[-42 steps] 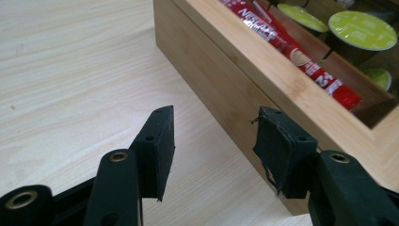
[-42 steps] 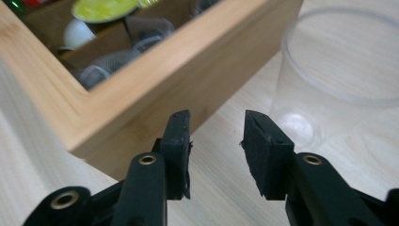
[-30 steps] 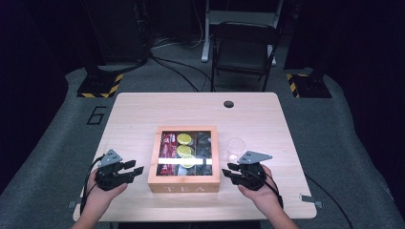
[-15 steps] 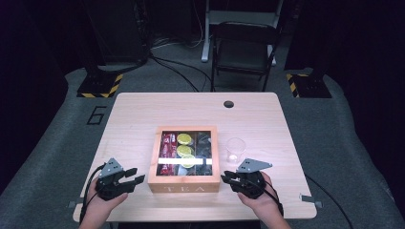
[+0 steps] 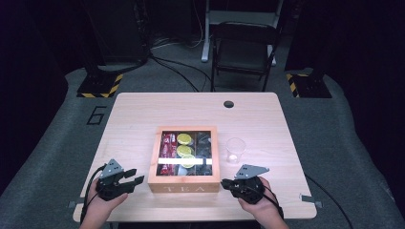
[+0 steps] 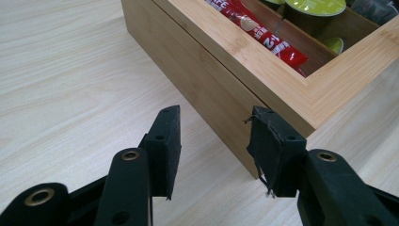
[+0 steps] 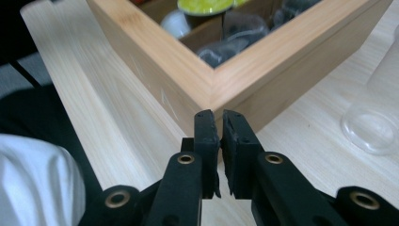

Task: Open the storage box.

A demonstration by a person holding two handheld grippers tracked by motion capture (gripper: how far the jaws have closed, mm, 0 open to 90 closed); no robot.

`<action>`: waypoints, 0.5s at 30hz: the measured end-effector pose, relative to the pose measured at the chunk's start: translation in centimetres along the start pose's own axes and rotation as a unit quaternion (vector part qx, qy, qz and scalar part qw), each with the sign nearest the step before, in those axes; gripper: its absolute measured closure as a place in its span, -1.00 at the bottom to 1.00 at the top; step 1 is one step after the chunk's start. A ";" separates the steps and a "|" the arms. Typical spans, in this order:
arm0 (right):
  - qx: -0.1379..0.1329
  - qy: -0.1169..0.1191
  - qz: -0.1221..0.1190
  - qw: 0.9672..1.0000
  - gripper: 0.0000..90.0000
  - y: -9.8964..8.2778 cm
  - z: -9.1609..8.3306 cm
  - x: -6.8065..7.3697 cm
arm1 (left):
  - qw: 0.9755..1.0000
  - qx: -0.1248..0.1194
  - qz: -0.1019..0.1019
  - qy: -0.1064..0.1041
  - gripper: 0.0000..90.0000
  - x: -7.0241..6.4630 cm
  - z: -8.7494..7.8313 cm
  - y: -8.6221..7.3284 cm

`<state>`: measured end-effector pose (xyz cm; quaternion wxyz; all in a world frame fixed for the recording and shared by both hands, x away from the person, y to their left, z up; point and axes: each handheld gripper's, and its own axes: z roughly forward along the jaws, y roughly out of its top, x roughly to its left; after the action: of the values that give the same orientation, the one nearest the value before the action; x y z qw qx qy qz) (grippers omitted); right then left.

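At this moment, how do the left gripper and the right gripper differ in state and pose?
The left gripper has open jaws; the right gripper's jaws have just been closing and stand shut, nothing between them. The left aims at the wooden tea box's near left corner, the right at its near right corner. Both sit beside the box, holding nothing.

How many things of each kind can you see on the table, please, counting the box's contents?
Wooden tea box: 1
Clear cup: 1
Green-lidded pods: 3
Red sachets: a bundle, number unclear, counted as 1
Dark wrapped items: too dim to count
Total: 6 counted
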<state>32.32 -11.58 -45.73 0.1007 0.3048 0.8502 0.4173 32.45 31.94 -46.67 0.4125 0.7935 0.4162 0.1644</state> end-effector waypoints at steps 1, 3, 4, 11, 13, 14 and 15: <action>0.005 0.005 -0.003 1.000 0.90 -0.1 0.2 -0.1 | 1.000 0.001 0.000 -0.001 0.19 0.1 -0.1 0.0; 0.007 0.009 -0.002 1.000 0.93 -0.2 0.4 -0.1 | 1.000 -0.001 -0.005 -0.001 0.19 0.2 -0.1 -0.1; 0.007 0.009 -0.002 1.000 0.93 -0.2 0.4 -0.1 | 1.000 -0.001 -0.005 -0.001 0.19 0.2 -0.1 -0.1; 0.013 0.018 -0.007 1.000 0.95 -0.4 0.8 -0.1 | 1.000 -0.007 -0.010 -0.005 0.19 0.3 -0.2 -0.1; 0.016 0.017 -0.008 1.000 0.95 -0.4 1.0 -0.1 | 1.000 -0.004 -0.008 -0.007 0.19 0.2 -0.2 -0.1; 0.017 0.016 -0.008 1.000 0.95 -0.5 1.0 -0.1 | 1.000 -0.008 -0.006 -0.004 0.19 0.2 -0.1 -0.1; 0.014 0.013 -0.007 1.000 0.95 -0.5 1.1 0.0 | 1.000 -0.007 -0.007 -0.006 0.19 0.1 -0.1 -0.1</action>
<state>32.60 -11.07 -46.78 0.0881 0.2953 0.8593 0.4082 32.45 32.11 -46.72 0.4214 0.7886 0.4183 0.1600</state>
